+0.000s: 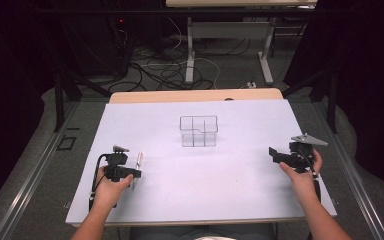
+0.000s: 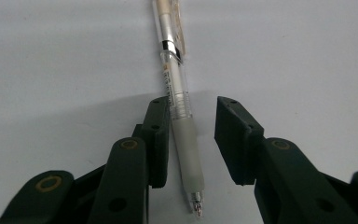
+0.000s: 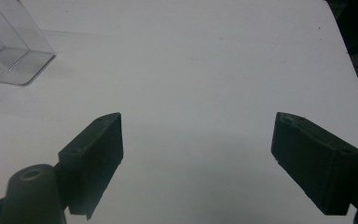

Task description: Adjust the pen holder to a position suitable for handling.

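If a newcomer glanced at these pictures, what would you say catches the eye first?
Probably the clear pen lying between the left tongs near the table's left front, one pad against its barrel and the other apart. Next, the clear divided box standing mid-table on the white sheet. The right tongs gape wide over bare sheet.

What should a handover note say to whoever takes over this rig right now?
Left gripper: jaws straddle the pen lying on the white table cover; one pad is against its barrel, the other has a gap, so no grip yet.
Right gripper: open, nothing between its jaws, over bare cover at the right.
Clear divided organizer: mid-table, looks empty.
Done: the left gripper is placed around the pen.
Left: close on the pen, lift it, probably drop it into the organizer.
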